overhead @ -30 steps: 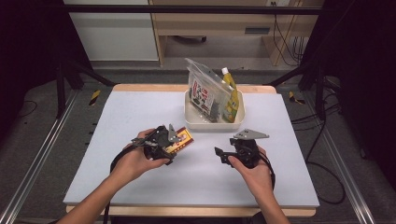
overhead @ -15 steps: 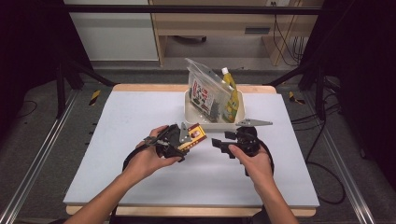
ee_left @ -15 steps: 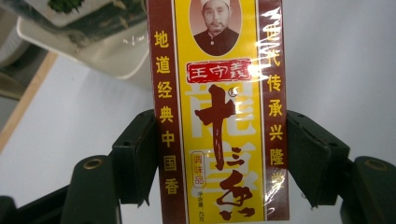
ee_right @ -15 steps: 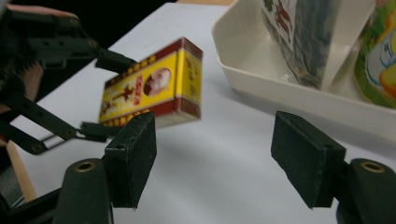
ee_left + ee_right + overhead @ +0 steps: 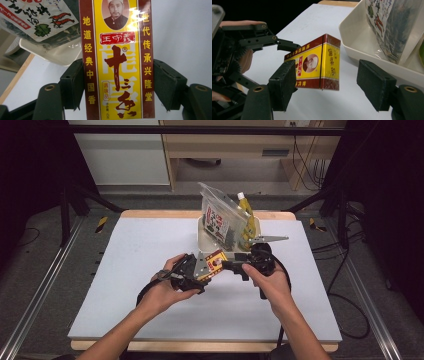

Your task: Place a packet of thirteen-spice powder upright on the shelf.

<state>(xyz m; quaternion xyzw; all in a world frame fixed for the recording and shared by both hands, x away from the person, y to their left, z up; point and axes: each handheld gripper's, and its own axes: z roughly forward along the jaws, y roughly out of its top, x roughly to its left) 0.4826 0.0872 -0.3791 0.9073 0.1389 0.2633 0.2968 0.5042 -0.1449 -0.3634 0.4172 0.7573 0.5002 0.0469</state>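
A yellow and dark-red spice box (image 5: pixel 215 261) with Chinese print hangs above the table, just in front of the white tray (image 5: pixel 201 240). My left gripper (image 5: pixel 202 270) is shut on it, and in the left gripper view both pads press the long sides of the box (image 5: pixel 116 50). My right gripper (image 5: pixel 231 266) faces the box's free end from the right. In the right gripper view its jaws stand open around that end of the box (image 5: pixel 319 65), with a gap at the right pad (image 5: pixel 374 85).
The white tray holds a clear bag of dried seaweed (image 5: pixel 220 217) standing upright and a yellow squeeze bottle (image 5: pixel 246 215). The pale table (image 5: pixel 125 285) has a wooden rim; cables trail from both grippers toward the person.
Both hands have drawn together toward the tray. The left has carried the box right and a little up. The right gripper has risen and moved left to the box's end.
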